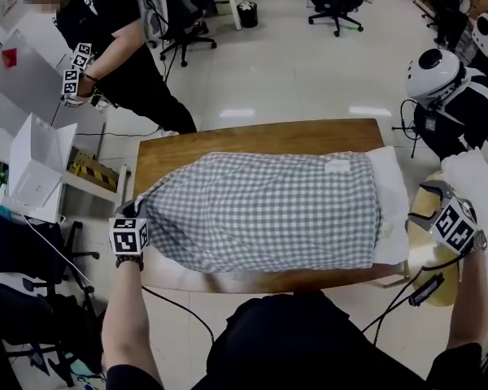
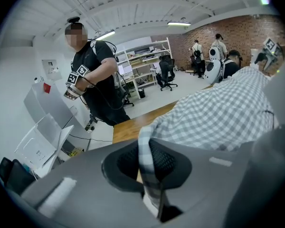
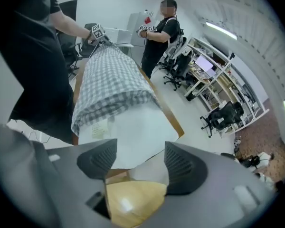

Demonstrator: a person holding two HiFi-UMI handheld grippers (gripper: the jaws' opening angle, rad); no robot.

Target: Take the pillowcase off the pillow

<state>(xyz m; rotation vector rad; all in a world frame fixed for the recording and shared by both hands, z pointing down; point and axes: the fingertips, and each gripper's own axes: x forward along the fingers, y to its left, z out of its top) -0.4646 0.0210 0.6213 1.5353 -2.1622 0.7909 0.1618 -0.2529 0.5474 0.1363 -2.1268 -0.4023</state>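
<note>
A pillow in a grey-checked pillowcase (image 1: 260, 210) lies lengthwise on the wooden table (image 1: 260, 136). The white pillow (image 1: 390, 201) sticks out of the case's open right end. My left gripper (image 1: 137, 210) is at the case's left end and is shut on a fold of the checked cloth (image 2: 147, 151). My right gripper (image 1: 429, 195) hangs off the table's right edge, just beyond the pillow's bare end. In the right gripper view its jaws (image 3: 135, 163) stand open, with the white pillow (image 3: 133, 132) beyond them and nothing between the pads.
A pale yellow rounded object (image 1: 427, 242) sits under my right gripper, beside the table. Another person (image 1: 114, 39) with marker cubes on the wrists stands beyond the table's far left corner. White boxes (image 1: 37, 165) are at the left, and white helmet-like shapes (image 1: 435, 71) at the right.
</note>
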